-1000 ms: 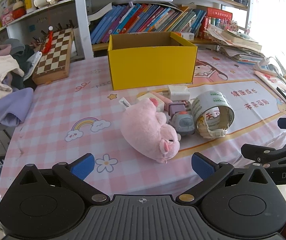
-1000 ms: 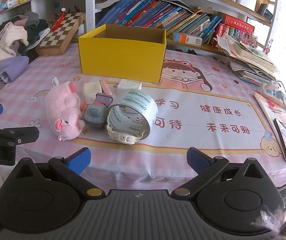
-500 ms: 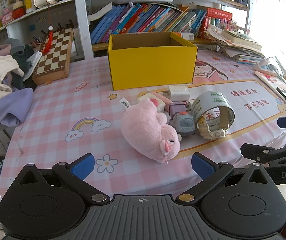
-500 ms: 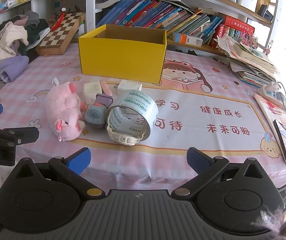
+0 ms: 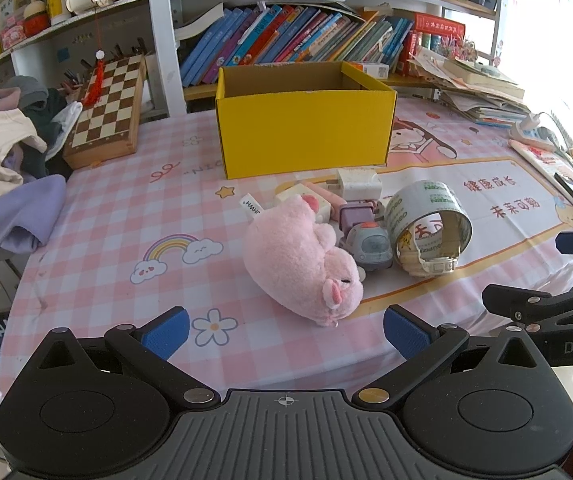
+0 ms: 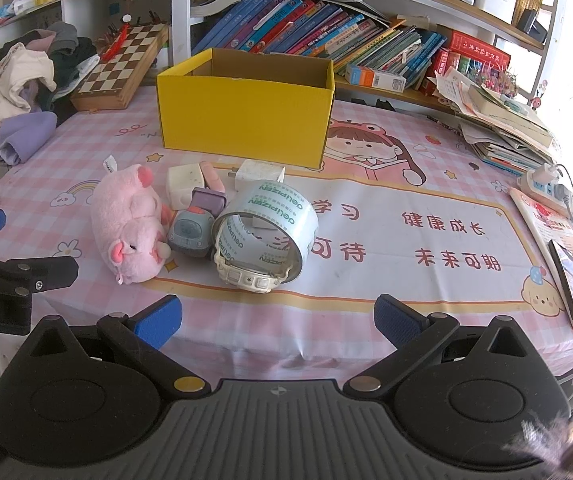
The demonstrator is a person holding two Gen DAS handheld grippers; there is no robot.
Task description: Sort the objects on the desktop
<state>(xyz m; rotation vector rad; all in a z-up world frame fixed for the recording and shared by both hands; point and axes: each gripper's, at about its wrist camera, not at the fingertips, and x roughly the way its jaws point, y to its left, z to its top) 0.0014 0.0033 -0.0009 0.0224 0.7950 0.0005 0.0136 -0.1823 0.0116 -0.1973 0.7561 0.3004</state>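
A pink plush pig [image 5: 302, 264] [image 6: 128, 226] lies on the pink checked tablecloth. Beside it are a small grey toy car [image 5: 368, 245] [image 6: 190, 232], a roll of clear tape [image 5: 426, 228] [image 6: 266, 232] with a white watch [image 6: 246, 276] against it, a white charger [image 5: 356, 184] [image 6: 258, 172] and small white and purple blocks. An open yellow box [image 5: 302, 136] [image 6: 246, 112] stands behind them. My left gripper [image 5: 284, 332] is open and empty, just short of the pig. My right gripper [image 6: 276, 322] is open and empty, short of the watch and tape.
A chessboard [image 5: 108, 108] leans at the back left beside a pile of clothes [image 5: 2, 172]. Books fill the shelf [image 6: 326, 36] behind the box. Stacked papers [image 6: 502, 120], a power strip [image 6: 546, 186] and a phone [image 6: 570, 280] lie at the right.
Both grippers have crept slightly forward toward the objects. Nothing on the table has moved.
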